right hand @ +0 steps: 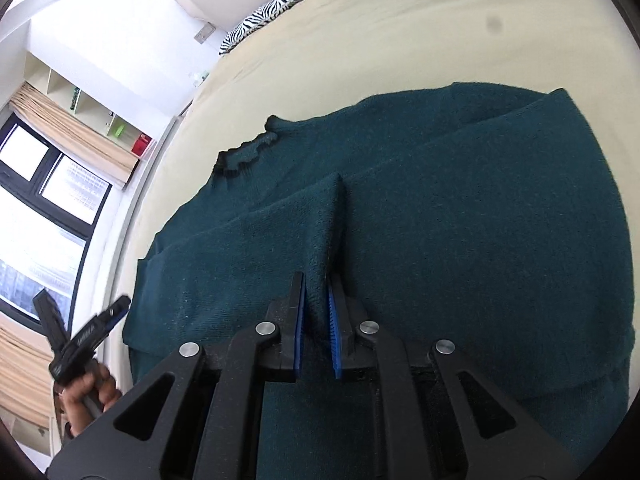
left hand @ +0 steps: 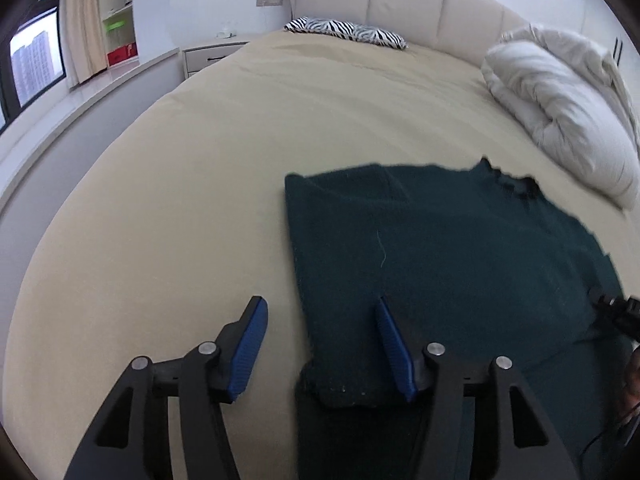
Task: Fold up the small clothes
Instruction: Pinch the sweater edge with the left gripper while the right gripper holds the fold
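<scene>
A dark green knit sweater [left hand: 440, 248] lies flat on the beige bed [left hand: 200, 160], its collar [left hand: 516, 184] toward the far right. My left gripper [left hand: 320, 306] is open over the sweater's near left edge; its blue pads [left hand: 250, 344] touch no cloth. In the right wrist view the sweater [right hand: 460, 208] fills the middle, and my right gripper [right hand: 316, 280] is shut on a raised ridge of its fabric. A hand [right hand: 86, 396] holds the left gripper [right hand: 80, 316] at the lower left of that view. The right gripper's tip [left hand: 616, 312] shows at the left wrist view's right edge.
A rolled white duvet [left hand: 560, 112] sits at the bed's far right, just beyond the collar. A zebra-print pillow [left hand: 348, 32] lies by the padded headboard [left hand: 400, 4]. A nightstand [left hand: 208, 56], a shelf [left hand: 118, 12] and a window [left hand: 36, 60] stand to the left.
</scene>
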The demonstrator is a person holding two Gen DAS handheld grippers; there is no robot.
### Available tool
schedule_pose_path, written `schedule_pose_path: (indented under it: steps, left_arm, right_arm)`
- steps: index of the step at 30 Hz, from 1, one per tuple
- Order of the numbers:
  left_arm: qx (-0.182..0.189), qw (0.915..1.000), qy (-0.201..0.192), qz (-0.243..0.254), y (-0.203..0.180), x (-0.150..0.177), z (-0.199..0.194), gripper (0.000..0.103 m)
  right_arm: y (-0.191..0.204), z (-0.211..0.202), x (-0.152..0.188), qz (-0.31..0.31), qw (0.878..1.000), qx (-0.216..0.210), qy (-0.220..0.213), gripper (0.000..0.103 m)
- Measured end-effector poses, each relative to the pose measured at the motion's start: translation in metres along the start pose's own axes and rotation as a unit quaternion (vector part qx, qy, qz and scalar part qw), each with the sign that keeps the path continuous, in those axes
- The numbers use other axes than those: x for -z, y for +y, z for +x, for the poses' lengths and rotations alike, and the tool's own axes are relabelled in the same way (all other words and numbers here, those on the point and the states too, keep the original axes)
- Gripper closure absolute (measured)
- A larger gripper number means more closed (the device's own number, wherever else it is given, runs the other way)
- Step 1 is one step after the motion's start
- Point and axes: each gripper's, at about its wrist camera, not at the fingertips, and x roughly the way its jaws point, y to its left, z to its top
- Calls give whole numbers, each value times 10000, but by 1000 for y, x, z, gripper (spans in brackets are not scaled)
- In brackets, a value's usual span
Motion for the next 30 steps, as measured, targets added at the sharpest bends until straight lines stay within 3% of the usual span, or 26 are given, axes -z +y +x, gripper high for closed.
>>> schedule_pose_path:
  steps: [3,8,10,14,18,22,27,30]
  left_arm:
    - [80,9999,-86,-89,4,4,4,47]
    - [112,9999,-122,-16,5,5,-1,79]
    - [111,9998,-132,-67,8,6,-1,83]
    - [106,9999,-123,-20,8,9,2,83]
    - [62,9999,-157,3,7,10,2,82]
    - [48,9998,-202,-27,8,12,2,82]
    - [63,9998,-199,-10,10,13,4,81]
    - [2,9998,-210,-17,12,11,-1,70]
  right_arm:
    - [3,0,3,-113,9998,164,-24,96]
    - [15,-17,6,-209,9992,309,-111,97]
    - [17,-23,8,-164,9994,251,-153,97]
    - [4,-12,13,-71,9994,340,12,97]
    - [-19,-7,15,409,9991,-111,-63,99]
    - [-2,-16,14,21,9995,234,-216,96]
    - [-9,-10,14,42,9996,220,-177,96]
    - [-13,-10,15,25,9998,139,-140,97]
